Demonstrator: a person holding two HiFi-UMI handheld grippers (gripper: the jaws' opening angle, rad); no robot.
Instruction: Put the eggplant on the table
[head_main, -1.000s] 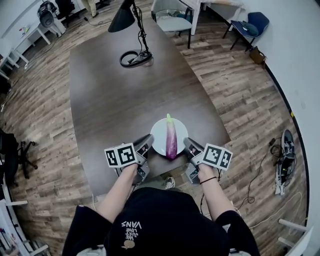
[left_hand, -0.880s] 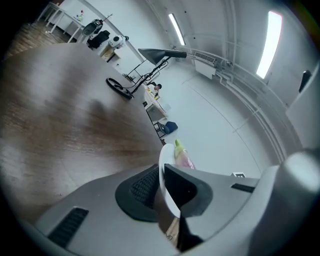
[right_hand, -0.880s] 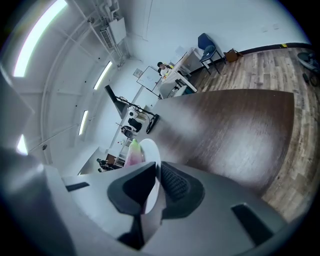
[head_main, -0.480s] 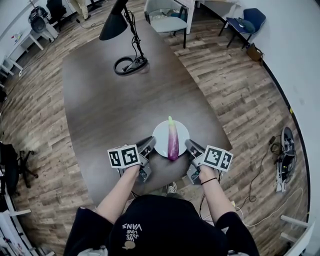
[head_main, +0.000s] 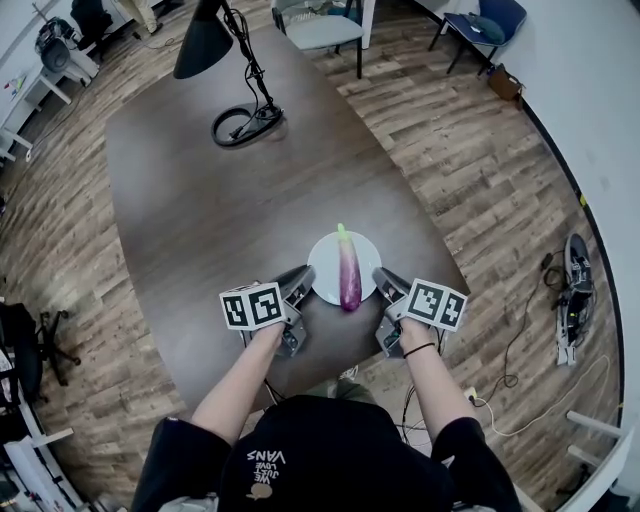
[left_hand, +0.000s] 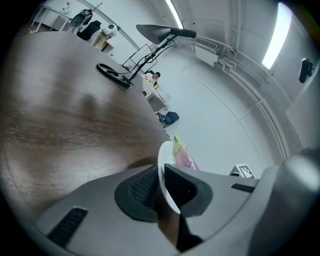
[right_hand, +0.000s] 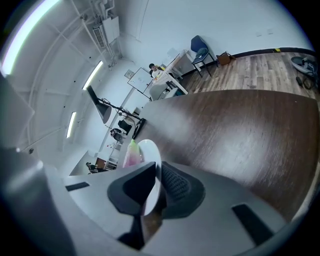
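Note:
A purple eggplant (head_main: 348, 270) with a green stem lies on a white plate (head_main: 325, 262) just above the near end of the dark wooden table (head_main: 230, 200). My left gripper (head_main: 303, 278) is shut on the plate's left rim. My right gripper (head_main: 385, 283) is shut on the right rim. In the left gripper view the plate rim (left_hand: 162, 165) runs edge-on between the pads of the left gripper (left_hand: 161, 182), with the eggplant (left_hand: 183, 157) behind it. The right gripper view shows the plate (right_hand: 150, 155) pinched in the right gripper (right_hand: 156, 182), the eggplant (right_hand: 131, 154) on top.
A black desk lamp (head_main: 215, 60) stands at the table's far end on a ring base (head_main: 240, 125). Chairs (head_main: 320, 25) stand beyond the far end, a blue chair (head_main: 490, 20) by the wall. Cables and a device (head_main: 570, 300) lie on the floor at right.
Both grippers have carried the plate with the eggplant forward and lower, from above the table's front edge to further in over the tabletop. The grips have not changed.

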